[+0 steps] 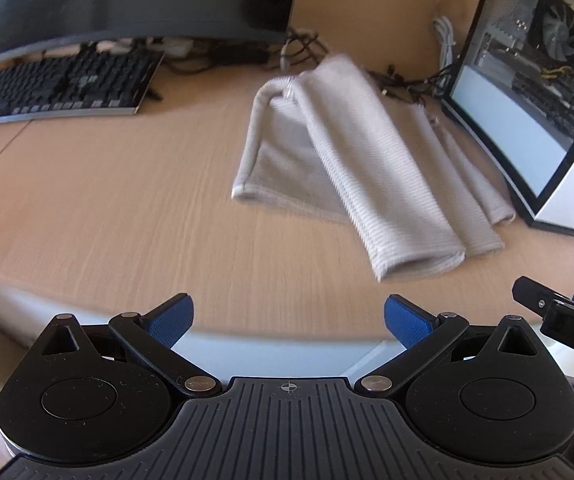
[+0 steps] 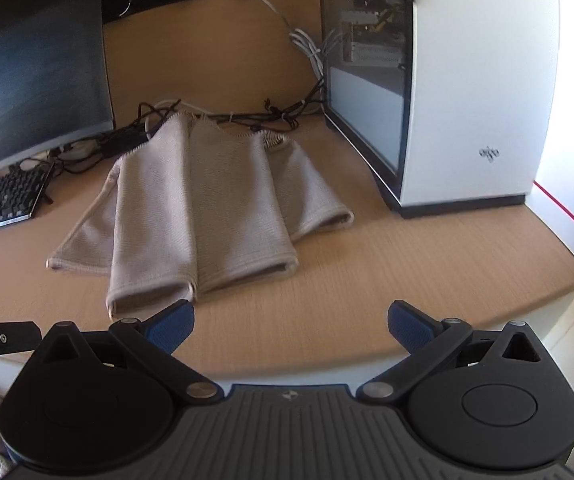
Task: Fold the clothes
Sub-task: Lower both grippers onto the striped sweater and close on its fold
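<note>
On the wooden surface (image 2: 327, 312), between a curved monitor (image 2: 35, 64) on the left and a white computer case (image 2: 475, 92) on the right, lies a beige ribbed knit garment (image 2: 203, 208). It rests flat, well back from the near edge, with a tangle of dark cables (image 2: 279, 114) just behind its far end. A black keyboard (image 1: 63, 84) sits to the left, apart from the cloth.

The garment appears partly folded: long panels are laid lengthwise over the body, overlapping one another, and a narrower strip shows along the right side. The left corner of the lower layer sticks out unfolded. The layers sit uneven, their near hems not aligned.

The left gripper (image 1: 289, 322) hovers near the surface edge, fingers spread wide, holding nothing. The right gripper (image 2: 291, 326) is likewise released and empty, its left finger close to the near hem but not touching it.

Judgement: lengthwise folds look done; a crosswise fold and squaring of the edges probably remain. Neither tool is engaged with the cloth at present.
</note>
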Motion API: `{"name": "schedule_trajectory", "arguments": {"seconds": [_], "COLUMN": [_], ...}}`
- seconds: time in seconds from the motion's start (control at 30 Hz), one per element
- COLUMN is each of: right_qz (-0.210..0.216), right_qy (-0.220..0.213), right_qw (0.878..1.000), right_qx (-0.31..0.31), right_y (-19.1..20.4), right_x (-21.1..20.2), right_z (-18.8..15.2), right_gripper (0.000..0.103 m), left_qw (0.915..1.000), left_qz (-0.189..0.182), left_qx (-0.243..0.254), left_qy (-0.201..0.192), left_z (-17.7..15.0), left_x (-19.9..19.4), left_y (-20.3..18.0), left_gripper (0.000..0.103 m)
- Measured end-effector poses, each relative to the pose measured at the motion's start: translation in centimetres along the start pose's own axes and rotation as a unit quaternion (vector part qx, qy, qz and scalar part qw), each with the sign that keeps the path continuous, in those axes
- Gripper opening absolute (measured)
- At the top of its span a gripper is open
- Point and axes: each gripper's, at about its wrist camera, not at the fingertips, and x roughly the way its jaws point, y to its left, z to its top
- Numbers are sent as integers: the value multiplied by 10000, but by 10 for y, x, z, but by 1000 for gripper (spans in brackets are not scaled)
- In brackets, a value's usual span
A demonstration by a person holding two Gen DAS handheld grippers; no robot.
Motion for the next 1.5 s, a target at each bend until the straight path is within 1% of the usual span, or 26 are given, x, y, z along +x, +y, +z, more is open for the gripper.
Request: {"name": "schedule_trajectory", "arguments": {"seconds": [0.07,0.13,0.3,0.47,0.53,0.57,0.63,0.73,0.8,0.87,0.9,0.93,0.97,1.0,1.07,1.13,1.2,1.27,1.37,1.5], "right_qz": [12,-24,-115,-205,-217,-213,-226,-71,85,255,353,551,753,902,1125,1323,1436,1567,1681,1849], "right_qy": [-55,-52,-47,-41,24,85,237,366,397,568,668,753,822,850,838,812,893,1239,1111,1234], "right_qw": [10000,9997,9975,9932,9914,9906,9892,9902,9923,9926,9920,9908,9896,9891,9885,9868,9843,9758,9741,9736], "right_qx": [55,237,690,1142,1288,1345,1432,1346,1166,1043,1011,980,905,791,560,460,514,885,1023,525], "right_y": [5,7,13,19,19,18,17,13,12,13,13,14,17,21,29,37,46,43,49,61], "right_x": [5,7,14,22,26,29,38,54,70,94,106,118,131,144,170,197,227,254,257,241], "right_z": [11,19,37,56,62,64,70,85,96,109,115,121,126,132,142,152,158,159,158,145], "right_gripper": [103,103,103,103,103,103,103,103,103,103,103,103,103,103,103,103,103,103,103,103], "left_qw": [9997,9987,9945,9876,9830,9815,9832,9854,9887,9929,9939,9941,9945,9949,9947,9947,9952,9961,9966,9953], "left_qz": [-153,-388,-969,-1465,-1662,-1696,-1610,-1591,-1381,-1086,-1017,-989,-975,-962,-945,-914,-859,-810,-816,-878], "left_qx": [141,245,373,571,782,880,864,567,518,400,275,164,141,222,371,458,456,352,88,-350], "left_qy": [-132,-202,-163,-28,-59,-75,7,235,259,282,339,407,345,216,136,100,83,76,82,202], "left_z": [15,30,67,101,112,117,125,133,136,137,137,136,134,131,126,121,117,113,108,97], "left_x": [5,12,38,71,86,96,115,142,155,165,169,173,175,174,173,169,167,163,155,136], "left_y": [1,0,-3,-11,-18,-22,-28,-31,-34,-34,-32,-30,-28,-28,-29,-28,-24,-17,-4,22], "left_gripper": [103,103,103,103,103,103,103,103,103,103,103,103,103,103,103,103,103,103,103,103]}}
